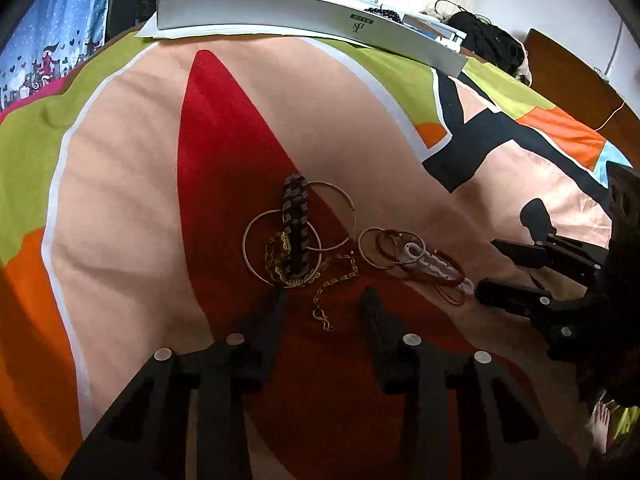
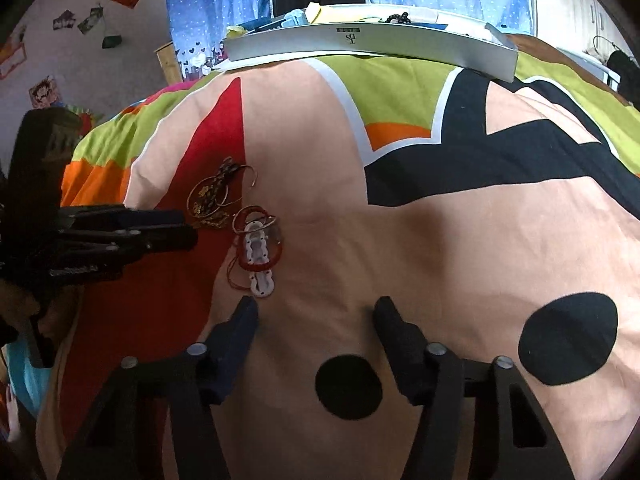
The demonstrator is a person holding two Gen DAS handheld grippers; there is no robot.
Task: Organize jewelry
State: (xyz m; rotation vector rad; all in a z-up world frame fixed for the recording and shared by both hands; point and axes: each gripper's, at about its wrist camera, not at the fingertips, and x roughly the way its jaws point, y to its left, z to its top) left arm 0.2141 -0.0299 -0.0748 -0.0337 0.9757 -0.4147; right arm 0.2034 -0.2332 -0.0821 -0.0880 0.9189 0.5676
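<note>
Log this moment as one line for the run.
left gripper: open above gold chain | right gripper: open, empty | white box: beyond

The bedspread (image 1: 132,184) is soft matt cloth, lightly creased, printed in flat colour blocks. On it, the thin bangles (image 1: 334,216) look like polished metal with a faint shine, and the gold chain (image 1: 336,280) glints like metal too. The dark strap (image 1: 295,228) looks woven and dull. The red cords (image 1: 404,256) are thread-like and matt, around a glossy white plastic piece (image 1: 428,266). The long box (image 1: 304,16) has a smooth, satin, card-like face. Both tools, left (image 1: 324,300) and right (image 2: 316,308), are matt black plastic with bright metal screw heads.
</note>
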